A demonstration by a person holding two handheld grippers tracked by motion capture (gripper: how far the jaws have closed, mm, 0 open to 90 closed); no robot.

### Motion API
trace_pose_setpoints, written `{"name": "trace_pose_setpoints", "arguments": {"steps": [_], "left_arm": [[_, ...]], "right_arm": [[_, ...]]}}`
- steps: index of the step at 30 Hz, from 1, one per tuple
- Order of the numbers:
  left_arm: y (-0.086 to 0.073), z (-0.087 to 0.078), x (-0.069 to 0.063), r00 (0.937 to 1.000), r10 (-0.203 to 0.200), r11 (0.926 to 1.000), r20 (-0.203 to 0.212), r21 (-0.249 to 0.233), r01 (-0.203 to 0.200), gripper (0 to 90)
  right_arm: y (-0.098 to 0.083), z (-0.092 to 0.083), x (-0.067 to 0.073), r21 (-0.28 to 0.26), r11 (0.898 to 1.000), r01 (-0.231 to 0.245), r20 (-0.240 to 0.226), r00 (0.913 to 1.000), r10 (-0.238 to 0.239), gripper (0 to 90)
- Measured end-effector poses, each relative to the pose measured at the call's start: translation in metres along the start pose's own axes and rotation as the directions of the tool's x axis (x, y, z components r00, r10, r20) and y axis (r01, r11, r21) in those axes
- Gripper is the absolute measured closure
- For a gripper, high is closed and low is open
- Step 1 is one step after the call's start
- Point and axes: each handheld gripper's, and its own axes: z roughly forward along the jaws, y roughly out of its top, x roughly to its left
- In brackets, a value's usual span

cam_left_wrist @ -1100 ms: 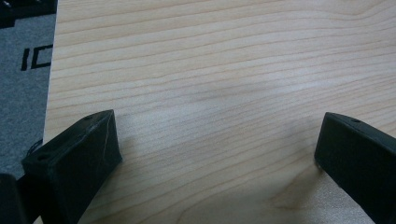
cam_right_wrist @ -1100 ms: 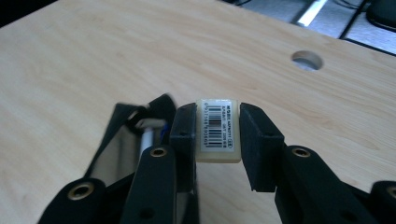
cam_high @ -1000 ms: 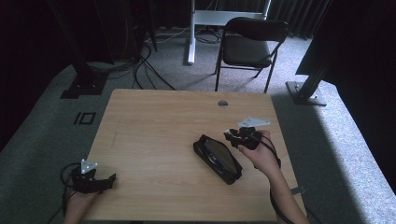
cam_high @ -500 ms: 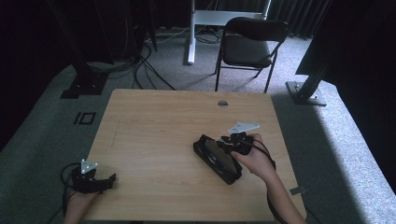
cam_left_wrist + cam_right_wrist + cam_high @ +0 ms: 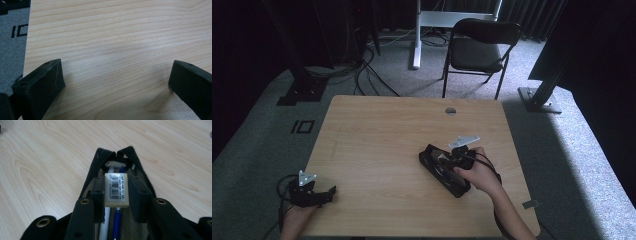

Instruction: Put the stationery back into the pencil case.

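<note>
A black pencil case point(image 5: 443, 170) lies open on the wooden table point(image 5: 387, 135), right of centre. My right gripper point(image 5: 451, 161) hangs over its open mouth, shut on a pale eraser point(image 5: 116, 189) with a barcode label. Below the eraser, inside the case point(image 5: 100, 167), lie a white pen point(image 5: 105, 225) and a blue pen point(image 5: 116, 225). My left gripper point(image 5: 328, 192) rests at the table's near left corner, jaws wide apart over bare wood point(image 5: 112, 50) with nothing between them point(image 5: 116, 82).
A round cable hole point(image 5: 451, 111) sits near the table's far edge. Behind the table stand a black chair point(image 5: 477, 50) and a white desk leg point(image 5: 417, 35). Cables run over the grey carpet point(image 5: 362, 75) at the far left.
My right gripper has moved left and down with the eraser, from beside the case's right end to over its open mouth. The left gripper has stayed put.
</note>
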Motion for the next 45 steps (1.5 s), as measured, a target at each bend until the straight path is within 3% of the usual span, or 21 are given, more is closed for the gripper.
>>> {"name": "trace_pose_setpoints", "arguments": {"steps": [17, 27, 37, 45], "left_arm": [[0.000, 0.000, 0.000, 1.0000, 0.000, 1.0000, 0.000, 0.000, 0.000, 0.2], [0.000, 0.000, 0.000, 1.0000, 0.000, 1.0000, 0.000, 0.000, 0.000, 0.2], [0.000, 0.000, 0.000, 1.0000, 0.000, 1.0000, 0.000, 0.000, 0.000, 0.2], [0.000, 0.000, 0.000, 1.0000, 0.000, 1.0000, 0.000, 0.000, 0.000, 0.2]], "right_arm": [[-0.003, 0.024, 0.003, 0.102, 0.995, 0.009, 0.006, 0.9999, -0.010, 68.0], [-0.001, 0.034, 0.007, 0.171, 0.985, 0.004, 0.026, 0.9996, -0.009, 68.0], [0.004, 0.041, 0.009, 0.209, 0.978, -0.003, 0.063, 0.9979, -0.010, 68.0], [0.005, 0.048, 0.010, 0.231, 0.972, -0.026, 0.065, 0.9978, 0.011, 67.7]]}}
